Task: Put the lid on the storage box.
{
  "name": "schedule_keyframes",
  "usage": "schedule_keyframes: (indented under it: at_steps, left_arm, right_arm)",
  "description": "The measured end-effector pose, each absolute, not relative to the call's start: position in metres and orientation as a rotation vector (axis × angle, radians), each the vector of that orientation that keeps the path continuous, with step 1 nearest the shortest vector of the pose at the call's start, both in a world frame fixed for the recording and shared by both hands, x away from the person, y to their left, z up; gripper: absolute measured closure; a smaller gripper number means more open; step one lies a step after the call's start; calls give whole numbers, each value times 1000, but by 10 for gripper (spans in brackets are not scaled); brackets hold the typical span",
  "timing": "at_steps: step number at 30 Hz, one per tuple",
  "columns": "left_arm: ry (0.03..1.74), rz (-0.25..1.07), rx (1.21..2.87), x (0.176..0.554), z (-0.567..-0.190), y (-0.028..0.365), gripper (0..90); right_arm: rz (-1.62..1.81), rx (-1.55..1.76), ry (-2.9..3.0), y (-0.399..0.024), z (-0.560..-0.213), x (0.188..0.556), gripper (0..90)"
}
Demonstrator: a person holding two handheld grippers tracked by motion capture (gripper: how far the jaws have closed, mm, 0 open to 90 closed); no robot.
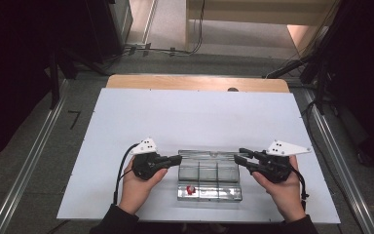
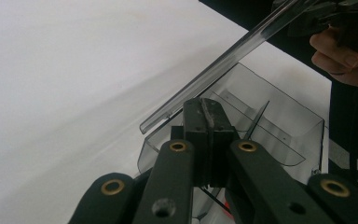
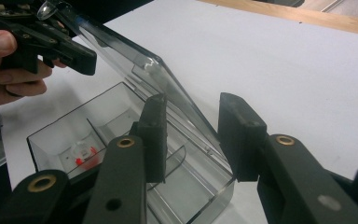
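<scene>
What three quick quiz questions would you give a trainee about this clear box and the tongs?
1. True or false: the lid of the clear box lies flat and closed.
2. The left tongs are: A) shut, B) wide open, C) holding the small item.
3. What colour is the small item in the box's front compartment?

Key: 1 false, the lid stands tilted up. 2 A. 3 red.

Small red item [image 1: 190, 189] in box: unidentifiable.
</scene>
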State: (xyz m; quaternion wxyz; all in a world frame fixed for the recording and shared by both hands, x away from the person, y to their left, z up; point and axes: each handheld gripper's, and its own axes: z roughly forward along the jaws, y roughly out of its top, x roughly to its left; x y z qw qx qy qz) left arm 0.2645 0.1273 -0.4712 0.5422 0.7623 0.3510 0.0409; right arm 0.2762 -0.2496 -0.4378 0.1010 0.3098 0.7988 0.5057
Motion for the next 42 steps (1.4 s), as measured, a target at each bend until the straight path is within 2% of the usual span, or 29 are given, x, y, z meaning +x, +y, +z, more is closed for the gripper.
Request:
schedule_keyframes:
  at_steps: [18,21,26,30,42]
  left_arm:
    - [828,93,1803,264,-471,128,900]
    - [827,92,1803,264,-471,128,900]
    - [828,91,1796,264,-471,128,900]
    - [823,90,1793,264,-471,129,900]
    - [814,85,1793,263,-470,127,900]
  right_arm:
    - [1484,978,2354,-267,-444,273,610]
    - [1481,991,2361,-269,-447,271,633]
    - [1500,977,2412,-271,-451,269,779]
    - [1516,974,2442,-270,-454,269,862]
    - [1535,959,2437,-269,-454,268,877]
